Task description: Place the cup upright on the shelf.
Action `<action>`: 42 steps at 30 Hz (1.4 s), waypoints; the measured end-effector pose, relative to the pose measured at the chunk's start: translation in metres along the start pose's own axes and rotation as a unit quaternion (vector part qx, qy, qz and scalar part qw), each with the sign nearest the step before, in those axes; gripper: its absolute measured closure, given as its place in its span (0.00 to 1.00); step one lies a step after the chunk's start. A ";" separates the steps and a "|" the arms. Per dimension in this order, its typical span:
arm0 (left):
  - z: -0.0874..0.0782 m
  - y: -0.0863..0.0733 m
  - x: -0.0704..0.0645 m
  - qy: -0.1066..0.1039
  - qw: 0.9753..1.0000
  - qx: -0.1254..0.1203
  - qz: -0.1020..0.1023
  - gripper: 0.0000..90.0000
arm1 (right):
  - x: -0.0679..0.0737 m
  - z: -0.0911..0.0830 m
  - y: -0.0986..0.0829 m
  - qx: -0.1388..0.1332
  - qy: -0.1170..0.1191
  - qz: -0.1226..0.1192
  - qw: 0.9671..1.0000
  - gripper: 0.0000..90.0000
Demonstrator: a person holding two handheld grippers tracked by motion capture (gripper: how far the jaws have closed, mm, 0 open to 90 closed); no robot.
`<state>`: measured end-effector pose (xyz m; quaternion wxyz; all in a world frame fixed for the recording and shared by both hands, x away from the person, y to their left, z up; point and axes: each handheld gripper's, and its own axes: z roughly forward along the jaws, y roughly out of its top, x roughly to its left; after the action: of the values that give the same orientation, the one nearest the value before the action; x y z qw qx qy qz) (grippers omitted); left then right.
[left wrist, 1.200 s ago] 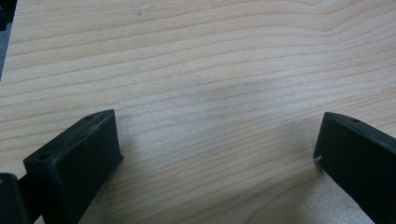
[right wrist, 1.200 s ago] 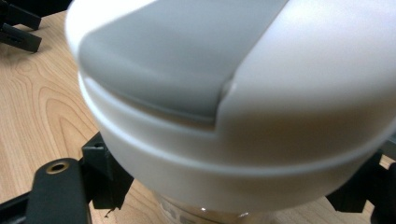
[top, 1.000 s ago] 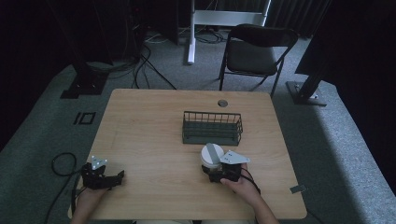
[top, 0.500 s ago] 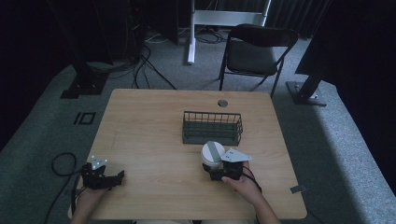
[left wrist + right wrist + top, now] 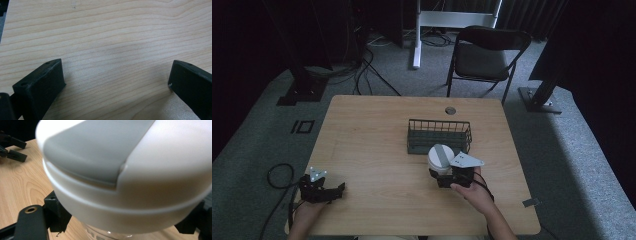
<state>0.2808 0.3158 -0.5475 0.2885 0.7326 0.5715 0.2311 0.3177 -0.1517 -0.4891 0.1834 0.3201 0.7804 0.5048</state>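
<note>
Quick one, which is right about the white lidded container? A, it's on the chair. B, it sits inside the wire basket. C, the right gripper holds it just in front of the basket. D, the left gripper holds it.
C: the right gripper has its jaws closed on the white container, on the near side of the wire basket; the left gripper is open over bare table.

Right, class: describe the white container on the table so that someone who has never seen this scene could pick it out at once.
Start at the wooden table and find the dark wire basket near its middle. Just on the person's side of that basket, the right gripper is closed on a round white container. Its white lid with a broad grey band across the top sets it apart from the dark basket and black grippers.
</note>
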 end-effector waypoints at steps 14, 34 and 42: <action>0.000 0.000 0.000 0.000 1.000 0.000 0.000 0.01 | -0.009 -0.006 0.040 -0.032 -0.027 -0.001 0.999 0.21; 0.000 0.000 0.000 0.000 1.000 0.000 0.000 0.01 | -0.032 0.012 0.079 -0.063 -0.098 0.048 0.992 0.21; 0.000 0.000 0.000 0.000 1.000 0.000 0.000 0.01 | -0.046 0.028 0.087 -0.043 -0.137 0.057 0.988 0.21</action>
<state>0.2808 0.3158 -0.5475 0.2889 0.7323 0.5717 0.2312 0.3957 -0.1399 -0.4235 0.2734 0.4220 0.7059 0.4989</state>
